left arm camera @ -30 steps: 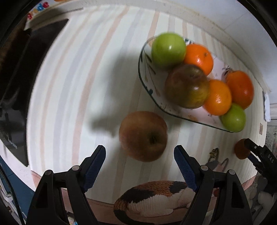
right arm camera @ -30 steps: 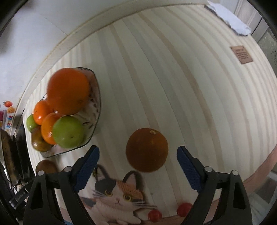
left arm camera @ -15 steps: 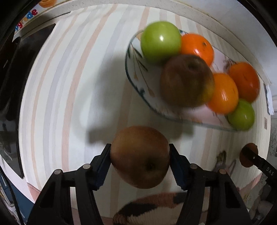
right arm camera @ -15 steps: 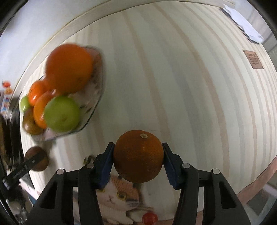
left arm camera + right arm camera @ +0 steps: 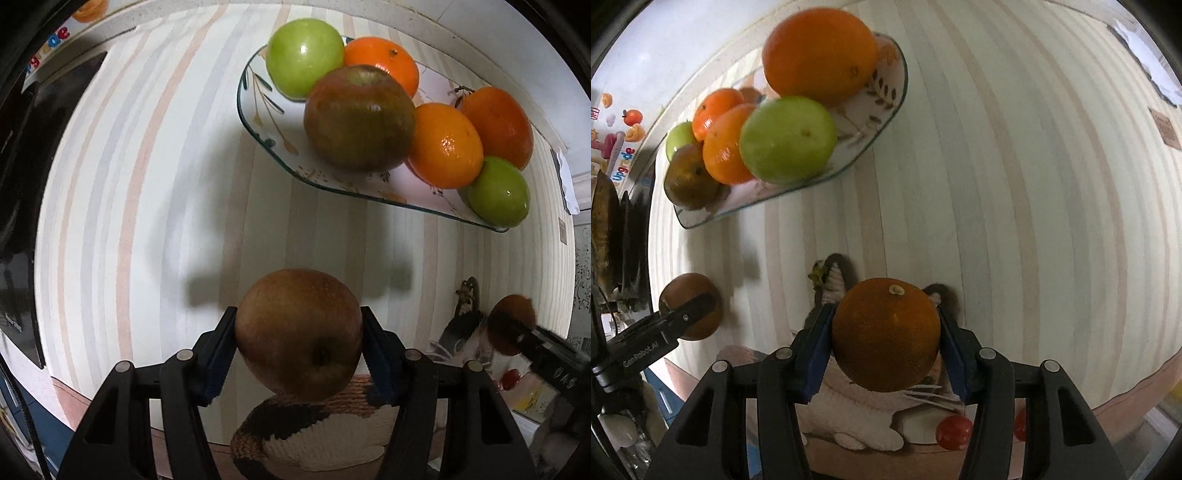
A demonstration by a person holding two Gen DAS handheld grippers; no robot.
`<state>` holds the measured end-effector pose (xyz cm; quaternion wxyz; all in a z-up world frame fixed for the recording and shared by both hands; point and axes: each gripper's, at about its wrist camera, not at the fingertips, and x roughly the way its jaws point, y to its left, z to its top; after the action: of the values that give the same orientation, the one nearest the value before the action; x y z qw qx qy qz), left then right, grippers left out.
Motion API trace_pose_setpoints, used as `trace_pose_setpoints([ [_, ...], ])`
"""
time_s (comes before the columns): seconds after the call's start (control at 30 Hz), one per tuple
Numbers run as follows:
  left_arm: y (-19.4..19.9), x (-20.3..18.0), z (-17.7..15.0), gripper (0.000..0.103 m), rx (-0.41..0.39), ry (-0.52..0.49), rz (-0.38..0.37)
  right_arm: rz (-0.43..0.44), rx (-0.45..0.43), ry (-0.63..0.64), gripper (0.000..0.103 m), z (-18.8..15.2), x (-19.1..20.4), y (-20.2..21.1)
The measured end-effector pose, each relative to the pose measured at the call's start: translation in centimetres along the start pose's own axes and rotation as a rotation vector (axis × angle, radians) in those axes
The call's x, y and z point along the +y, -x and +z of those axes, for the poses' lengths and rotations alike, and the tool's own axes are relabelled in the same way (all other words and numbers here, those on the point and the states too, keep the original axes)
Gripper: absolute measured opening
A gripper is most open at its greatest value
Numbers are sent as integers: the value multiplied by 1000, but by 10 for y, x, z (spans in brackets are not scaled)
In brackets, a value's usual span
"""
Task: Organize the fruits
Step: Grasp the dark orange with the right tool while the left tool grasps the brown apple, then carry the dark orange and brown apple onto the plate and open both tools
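Observation:
My left gripper (image 5: 298,338) is shut on a brown-red apple (image 5: 298,332), held over the striped tablecloth (image 5: 147,184). My right gripper (image 5: 885,338) is shut on a dark orange (image 5: 885,338), blue pads pressed to both sides. Up and to the right in the left wrist view stands a glass plate (image 5: 258,96) with green apples, oranges and a red-green apple (image 5: 359,117). The right wrist view has that plate (image 5: 886,99) at upper left, plus the left gripper's apple (image 5: 690,304) at far left. The right gripper's orange (image 5: 511,323) appears at the left wrist view's right edge.
A cat picture (image 5: 857,413) with red tomatoes (image 5: 953,431) is printed on the cloth by the near table edge. A dark object (image 5: 22,184) lies along the left side. A white cloth (image 5: 1145,51) and a small brown tag (image 5: 1165,127) sit far right.
Both grippers went from open around their fruit to shut on it. Each has since moved toward the plate, which looks larger and closer now, with the fruit in its jaws.

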<state>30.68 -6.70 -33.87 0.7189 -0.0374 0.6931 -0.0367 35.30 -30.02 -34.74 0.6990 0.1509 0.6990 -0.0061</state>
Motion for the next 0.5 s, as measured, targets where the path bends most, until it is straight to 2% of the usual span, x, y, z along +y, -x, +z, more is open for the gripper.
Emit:
trace_pose_setpoints([
  [0.13, 10, -5, -3, 61, -8, -2, -19, 31, -58, -14, 56, 5, -1, 21],
  [0.3, 53, -19, 5, 61, -56, -18, -89, 87, -156, -49, 56, 37, 0, 60],
  [0.37, 72, -32, 20, 61, -81, -42, -122, 95, -196, -58, 56, 49, 1, 71],
  [0.47, 95, -51, 53, 61, -120, -69, -157, 90, -221, -70, 56, 92, -4, 73],
  [0.5, 100, -59, 67, 61, -131, -85, -155, 85, -221, -74, 56, 102, 5, 69],
])
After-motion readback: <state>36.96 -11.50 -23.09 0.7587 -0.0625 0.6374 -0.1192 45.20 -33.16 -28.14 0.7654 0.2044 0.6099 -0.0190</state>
